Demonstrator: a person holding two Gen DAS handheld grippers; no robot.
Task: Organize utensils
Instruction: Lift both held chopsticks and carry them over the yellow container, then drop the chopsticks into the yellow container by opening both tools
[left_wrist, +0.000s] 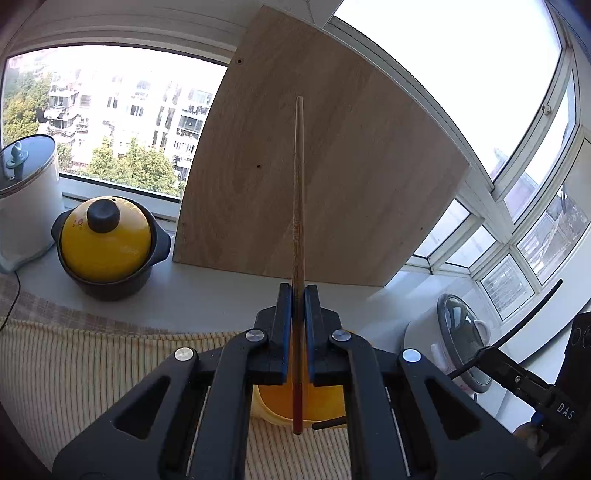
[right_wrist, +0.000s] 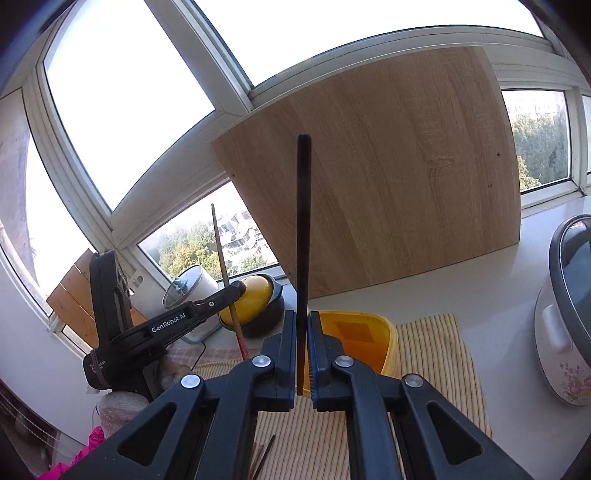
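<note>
My left gripper (left_wrist: 298, 291) is shut on a brown wooden chopstick (left_wrist: 298, 192) that stands upright, its lower end over a yellow plastic container (left_wrist: 277, 402). My right gripper (right_wrist: 303, 317) is shut on a black chopstick (right_wrist: 303, 221), also upright, above the same yellow container (right_wrist: 369, 332). The left gripper with its wooden chopstick (right_wrist: 225, 273) shows in the right wrist view at the left. The black chopstick (left_wrist: 532, 310) and right gripper show at the right edge of the left wrist view. Loose chopsticks (right_wrist: 264, 456) lie on the striped mat.
A striped cloth mat (left_wrist: 92, 369) covers the counter. A wooden board (left_wrist: 332, 166) leans against the window. A yellow-lidded black pot (left_wrist: 107, 247) and a white lidded canister (left_wrist: 26, 206) stand at the left. A white rice cooker (right_wrist: 565, 317) stands at the right.
</note>
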